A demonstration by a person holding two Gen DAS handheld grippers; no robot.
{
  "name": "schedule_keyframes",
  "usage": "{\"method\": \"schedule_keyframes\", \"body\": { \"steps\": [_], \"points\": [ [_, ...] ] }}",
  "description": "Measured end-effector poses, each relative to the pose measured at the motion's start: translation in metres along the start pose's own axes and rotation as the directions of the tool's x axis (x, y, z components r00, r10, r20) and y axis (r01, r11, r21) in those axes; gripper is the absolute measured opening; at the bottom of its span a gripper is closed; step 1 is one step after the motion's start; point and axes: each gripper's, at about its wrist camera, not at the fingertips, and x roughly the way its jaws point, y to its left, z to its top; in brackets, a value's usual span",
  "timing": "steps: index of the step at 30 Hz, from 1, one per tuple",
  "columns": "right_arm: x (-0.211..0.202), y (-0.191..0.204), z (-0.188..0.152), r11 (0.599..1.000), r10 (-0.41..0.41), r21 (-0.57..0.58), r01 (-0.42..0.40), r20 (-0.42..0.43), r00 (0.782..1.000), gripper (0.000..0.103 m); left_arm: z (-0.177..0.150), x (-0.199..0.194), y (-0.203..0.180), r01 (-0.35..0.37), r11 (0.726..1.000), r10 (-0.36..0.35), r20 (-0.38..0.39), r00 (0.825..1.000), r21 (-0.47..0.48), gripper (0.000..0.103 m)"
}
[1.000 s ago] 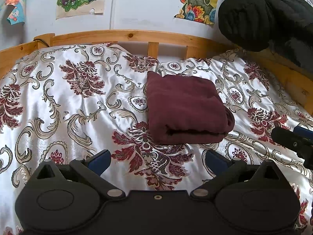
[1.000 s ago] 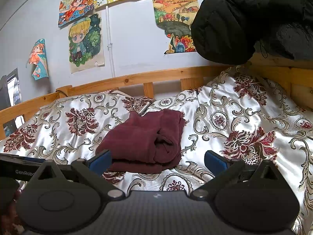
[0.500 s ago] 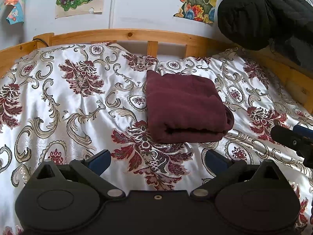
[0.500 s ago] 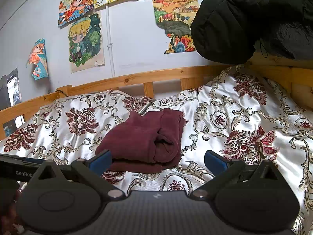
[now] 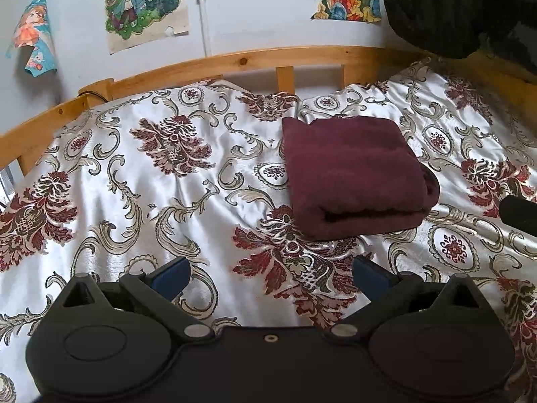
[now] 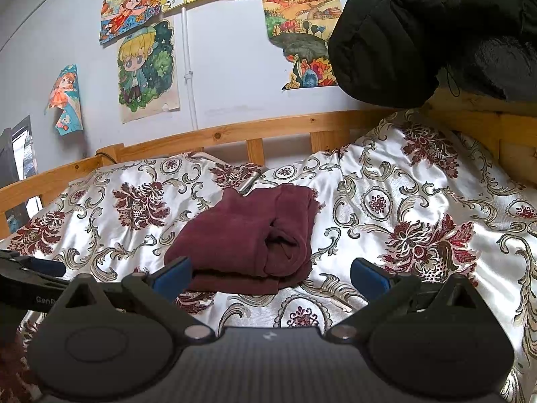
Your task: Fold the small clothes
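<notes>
Change: since a second ago the left wrist view has tipped up, showing more wall, and the folded garment sits a little further right of the left gripper; the right view is unchanged.
Garment: maroon folded garment (image 5: pixel 355 171) (image 6: pixel 250 238) lies flat on the floral bedspread (image 5: pixel 161 194) (image 6: pixel 419 221), touched by neither claw.
Place: ahead and right of the left gripper (image 5: pixel 270 273); just ahead of the right gripper (image 6: pixel 270 273), toward its left finger.
Axis: long side runs away from the left gripper toward the wooden bed rail (image 5: pixel 268 58); layered edge faces that gripper.
Claws: both spread wide, holding nothing.
Beyond: black jacket (image 6: pixel 419 33) hangs at upper right.
</notes>
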Motion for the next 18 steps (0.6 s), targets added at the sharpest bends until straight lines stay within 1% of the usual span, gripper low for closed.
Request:
{"method": "schedule_keyframes", "body": {
  "steps": [16,18],
  "points": [
    [0.0001,-0.0002,0.0000,1.000,0.001,0.000,-0.001,-0.002,1.000,0.103,0.0010,0.0021,-0.0015,0.022,1.000,-0.022,-0.010,1.000,0.012,0.102],
    [0.0001,-0.0002,0.0002,1.000,0.001,0.000,-0.001,-0.001,1.000,0.103,0.0010,0.0019,-0.0008,0.036,0.999,-0.035,-0.013,0.999,0.008,0.102]
  ]
}}
